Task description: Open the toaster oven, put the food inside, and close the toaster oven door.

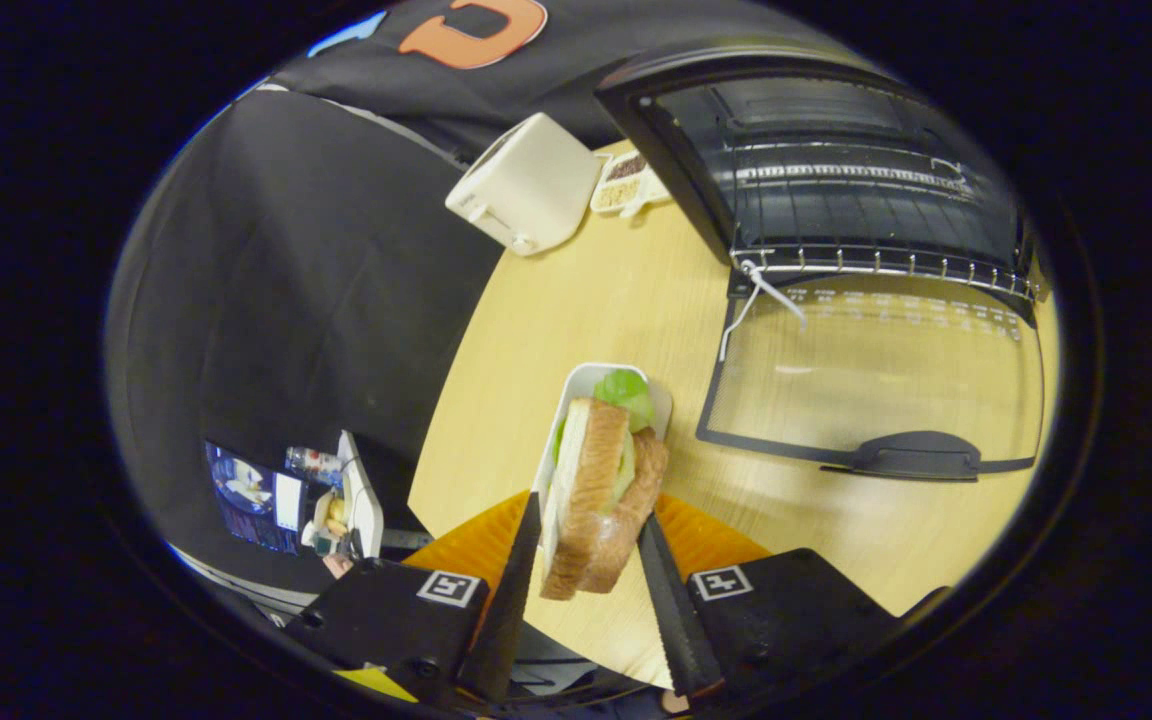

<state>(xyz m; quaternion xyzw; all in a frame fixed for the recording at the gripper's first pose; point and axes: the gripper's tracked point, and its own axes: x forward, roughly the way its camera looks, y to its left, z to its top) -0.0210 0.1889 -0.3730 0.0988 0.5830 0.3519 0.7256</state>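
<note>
The round, pale wooden table point(626, 300) carried my whole setup, its light grain bare across most of the top. On its far side stood the black toaster oven point(826, 170), with its glass door point(876, 380) folded down flat over the wood, and near it at the table's far edge sat a white two-slot toaster point(526, 185) with a small white tray of snacks point(626, 182) just beside it. An orange plate point(481, 545) lay on the near edge, under my fingers.
</note>
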